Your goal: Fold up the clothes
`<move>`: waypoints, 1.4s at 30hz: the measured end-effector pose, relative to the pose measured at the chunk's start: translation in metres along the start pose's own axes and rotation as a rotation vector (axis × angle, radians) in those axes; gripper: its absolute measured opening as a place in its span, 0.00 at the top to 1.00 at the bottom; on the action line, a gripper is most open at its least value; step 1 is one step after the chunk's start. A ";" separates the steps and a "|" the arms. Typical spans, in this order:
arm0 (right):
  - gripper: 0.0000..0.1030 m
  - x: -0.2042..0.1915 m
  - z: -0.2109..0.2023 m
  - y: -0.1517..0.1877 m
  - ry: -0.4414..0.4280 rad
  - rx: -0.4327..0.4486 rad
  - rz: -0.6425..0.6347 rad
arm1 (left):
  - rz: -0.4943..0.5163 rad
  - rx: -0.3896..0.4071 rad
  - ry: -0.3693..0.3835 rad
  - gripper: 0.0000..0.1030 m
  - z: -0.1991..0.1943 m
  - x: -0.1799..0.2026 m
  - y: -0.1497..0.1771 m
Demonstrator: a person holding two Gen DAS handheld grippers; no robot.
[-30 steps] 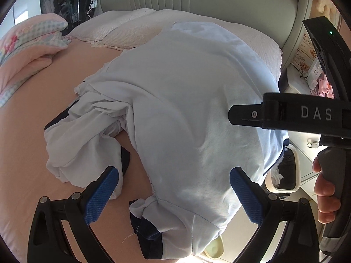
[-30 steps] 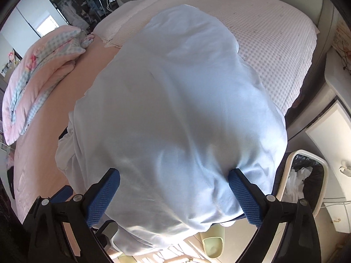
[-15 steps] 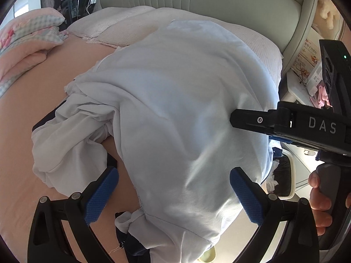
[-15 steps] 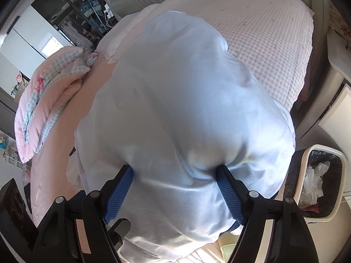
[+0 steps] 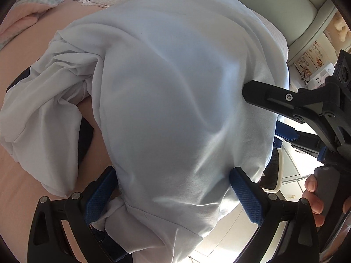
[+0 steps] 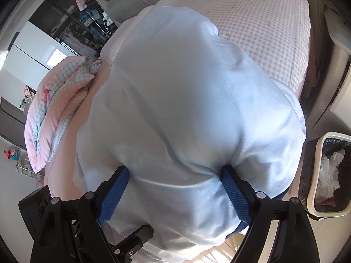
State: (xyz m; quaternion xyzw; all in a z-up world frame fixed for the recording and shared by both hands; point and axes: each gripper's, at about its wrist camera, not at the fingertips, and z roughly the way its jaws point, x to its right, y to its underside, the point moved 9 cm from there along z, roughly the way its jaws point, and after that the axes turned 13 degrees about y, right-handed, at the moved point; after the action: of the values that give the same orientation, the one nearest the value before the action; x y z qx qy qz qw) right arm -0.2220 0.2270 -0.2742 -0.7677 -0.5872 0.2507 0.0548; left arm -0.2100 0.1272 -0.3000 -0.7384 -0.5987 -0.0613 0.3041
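A pale blue garment (image 5: 175, 87) with navy trim (image 5: 85, 135) lies spread on the pink bed sheet (image 5: 17, 186), its near hem hanging over the bed's edge. One sleeve is bunched up at the left (image 5: 43, 114). My left gripper (image 5: 173, 195) is open, its blue pads straddling the near hem. My right gripper (image 6: 174, 194) is also open but a little narrowed, and its pads (image 6: 114, 192) press into a bulge of the same garment (image 6: 186, 109). In the left wrist view, a finger (image 5: 274, 96) of the right gripper reaches in from the right, held by a hand (image 5: 313, 197).
A folded pink checked quilt (image 6: 54, 114) lies at the bed's far left. A checked pillow (image 6: 263, 26) and a padded headboard (image 5: 285, 6) are beyond the garment. Right of the bed stand a lined waste bin (image 6: 324, 171) and a nightstand with glasses (image 5: 307, 70).
Both grippers have moved forward onto the garment's near hem. The right gripper's jaws have narrowed a little around the cloth. The left jaws kept their width.
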 end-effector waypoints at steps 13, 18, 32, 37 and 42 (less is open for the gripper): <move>0.01 0.023 0.001 -0.006 -0.227 -0.014 0.286 | 0.075 0.012 -0.073 0.00 0.012 0.005 0.002; 0.25 0.052 0.002 -0.002 -0.396 -0.065 0.474 | 0.073 0.005 -0.079 0.00 0.013 0.005 0.000; 0.29 0.054 0.000 0.002 -0.401 -0.064 0.499 | -0.098 0.020 0.006 0.11 0.001 0.004 -0.013; 0.28 0.046 0.004 -0.007 -0.347 -0.070 0.494 | -0.089 0.042 0.019 0.35 -0.006 0.010 -0.023; 0.29 0.046 -0.010 0.000 -0.355 -0.068 0.497 | -0.020 0.078 -0.042 0.50 -0.014 0.022 -0.027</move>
State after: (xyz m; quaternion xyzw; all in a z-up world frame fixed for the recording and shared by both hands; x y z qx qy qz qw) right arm -0.2086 0.2713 -0.2803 -0.8333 -0.3900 0.3670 -0.1373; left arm -0.2251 0.1417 -0.2687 -0.7211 -0.6143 -0.0257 0.3194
